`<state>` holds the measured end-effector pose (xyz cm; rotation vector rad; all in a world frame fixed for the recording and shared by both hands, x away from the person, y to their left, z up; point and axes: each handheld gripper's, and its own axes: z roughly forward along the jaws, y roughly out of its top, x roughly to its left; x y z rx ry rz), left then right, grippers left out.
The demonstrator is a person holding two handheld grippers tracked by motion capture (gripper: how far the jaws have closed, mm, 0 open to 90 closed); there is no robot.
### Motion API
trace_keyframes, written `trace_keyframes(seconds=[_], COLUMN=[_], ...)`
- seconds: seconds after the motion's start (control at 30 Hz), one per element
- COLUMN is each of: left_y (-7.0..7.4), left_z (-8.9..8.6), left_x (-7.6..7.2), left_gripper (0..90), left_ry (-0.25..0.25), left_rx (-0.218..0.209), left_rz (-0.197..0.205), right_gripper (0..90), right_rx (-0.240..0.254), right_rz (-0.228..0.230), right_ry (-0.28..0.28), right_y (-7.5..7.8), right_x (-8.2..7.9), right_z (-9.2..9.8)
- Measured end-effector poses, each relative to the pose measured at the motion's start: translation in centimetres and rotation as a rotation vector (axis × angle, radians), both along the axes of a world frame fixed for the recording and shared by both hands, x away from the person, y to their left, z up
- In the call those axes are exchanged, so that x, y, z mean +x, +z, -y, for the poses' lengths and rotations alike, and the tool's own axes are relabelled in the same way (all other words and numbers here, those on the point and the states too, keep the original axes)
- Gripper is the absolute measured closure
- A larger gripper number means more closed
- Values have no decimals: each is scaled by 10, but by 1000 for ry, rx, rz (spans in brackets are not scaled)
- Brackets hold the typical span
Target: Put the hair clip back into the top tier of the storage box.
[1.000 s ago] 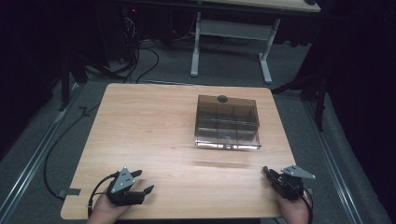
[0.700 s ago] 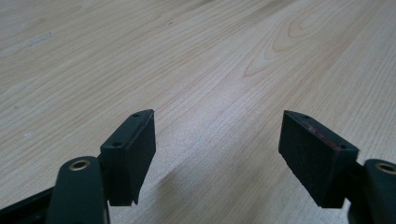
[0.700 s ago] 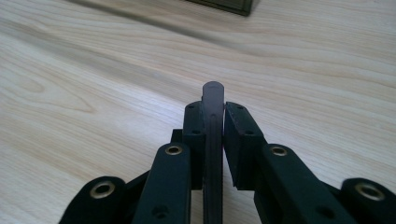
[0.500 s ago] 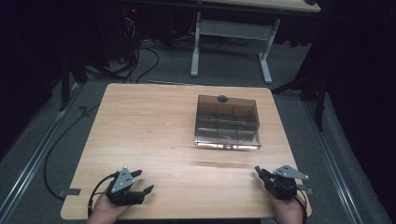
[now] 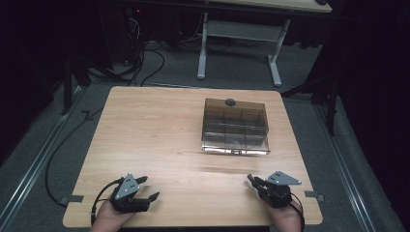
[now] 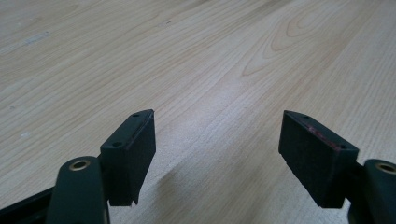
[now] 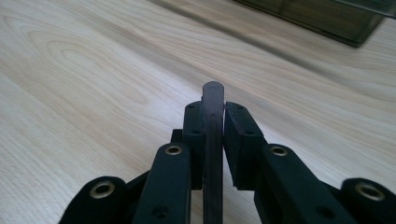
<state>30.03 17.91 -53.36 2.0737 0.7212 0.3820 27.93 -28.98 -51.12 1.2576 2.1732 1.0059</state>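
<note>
A smoky clear compartment box [image 5: 235,126] with a small black knob [image 5: 230,102] on its lid stands at the right rear of the wooden table [image 5: 159,130]. Its near edge [image 7: 327,14] crosses the top of the right gripper view. My right gripper [image 5: 251,179] lies near the front right edge, shut on a thin dark translucent divider plate [image 7: 213,98] that stands on edge between the pads. At the front left, my left gripper [image 5: 149,188] rests open, with bare tabletop between its pads [image 6: 133,140].
Grey floor surrounds the table, with cables [image 5: 145,63] at the rear left and a white desk frame [image 5: 241,43] behind. A rail [image 5: 34,169] runs along the left side. The tabletop's middle and left show bare wood.
My right gripper has slid a little to the left along the front edge, still holding the plate. The left gripper has kept still.
</note>
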Motion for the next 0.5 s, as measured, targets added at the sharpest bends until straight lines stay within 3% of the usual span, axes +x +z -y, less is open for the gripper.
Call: trace_keyframes(seconds=[0.27,0.5], left_y=[0,0], left_z=[0,0], left_x=[0,0], left_gripper=[278,279], left_ry=[9,11], left_rx=[3,7], left_rz=[5,3], right_gripper=[795,794], right_rx=[20,-8], right_rz=[-37,-75], right_ry=[27,52], right_y=[-6,-14], right_x=[4,7], right_z=[-13,-18])
